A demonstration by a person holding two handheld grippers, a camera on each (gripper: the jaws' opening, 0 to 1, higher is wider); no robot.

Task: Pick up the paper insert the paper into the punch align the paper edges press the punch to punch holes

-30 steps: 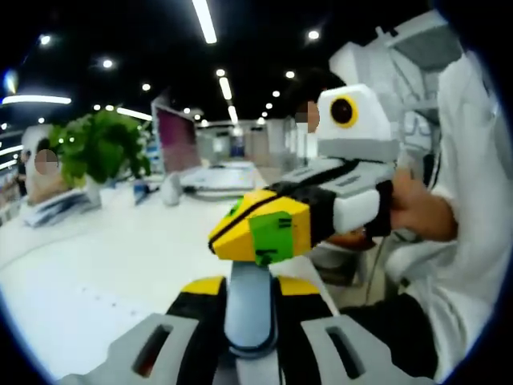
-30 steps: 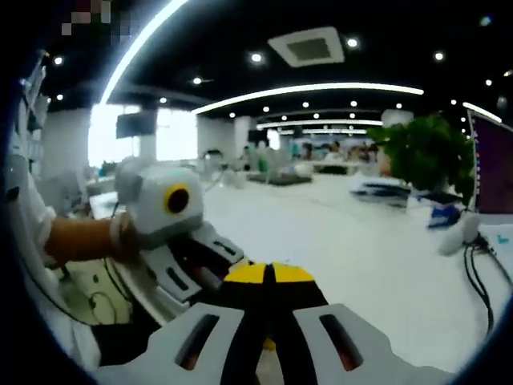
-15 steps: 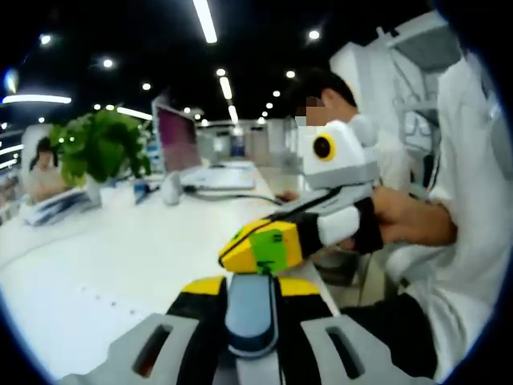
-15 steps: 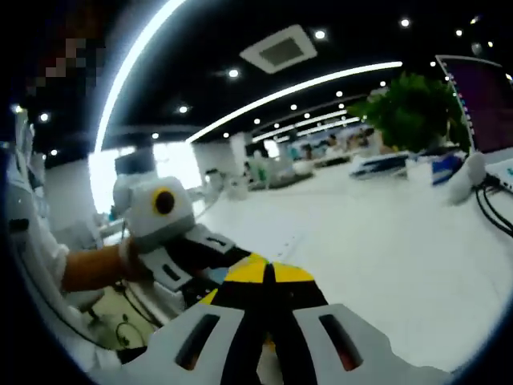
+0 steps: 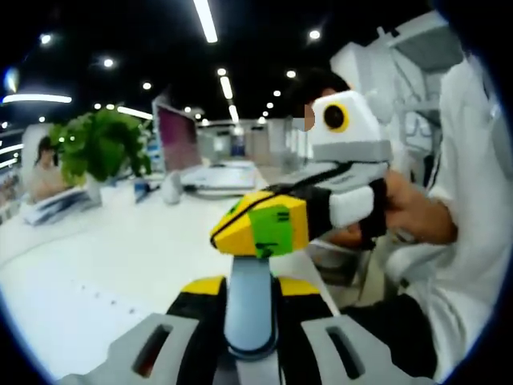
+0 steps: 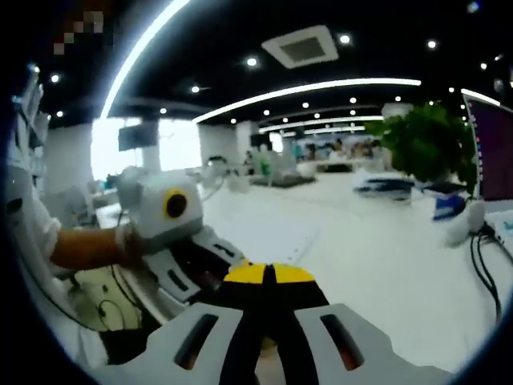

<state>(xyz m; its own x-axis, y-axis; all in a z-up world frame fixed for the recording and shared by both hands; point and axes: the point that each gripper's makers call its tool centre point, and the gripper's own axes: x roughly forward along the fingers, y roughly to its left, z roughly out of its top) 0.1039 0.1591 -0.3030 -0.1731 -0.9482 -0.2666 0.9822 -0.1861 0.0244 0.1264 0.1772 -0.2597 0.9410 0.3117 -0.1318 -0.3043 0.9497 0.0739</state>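
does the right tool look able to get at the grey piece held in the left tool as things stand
Probably yes. The right tool's yellow tip hangs right above the grey piece, which stands between the left tool's jaws, with nothing between them. Whether they touch, I cannot tell.

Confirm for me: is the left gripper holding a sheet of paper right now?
No. In the left gripper view, the left gripper clamps a grey-blue handle-like piece, not paper.

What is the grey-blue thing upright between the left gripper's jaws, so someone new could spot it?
In the left gripper view, start at the long white table and drop to the left gripper at the bottom. The grey-blue rounded lever stands upright between its yellow-tipped jaws, just under the right gripper; it is the sole smooth, pale piece among black and yellow parts.
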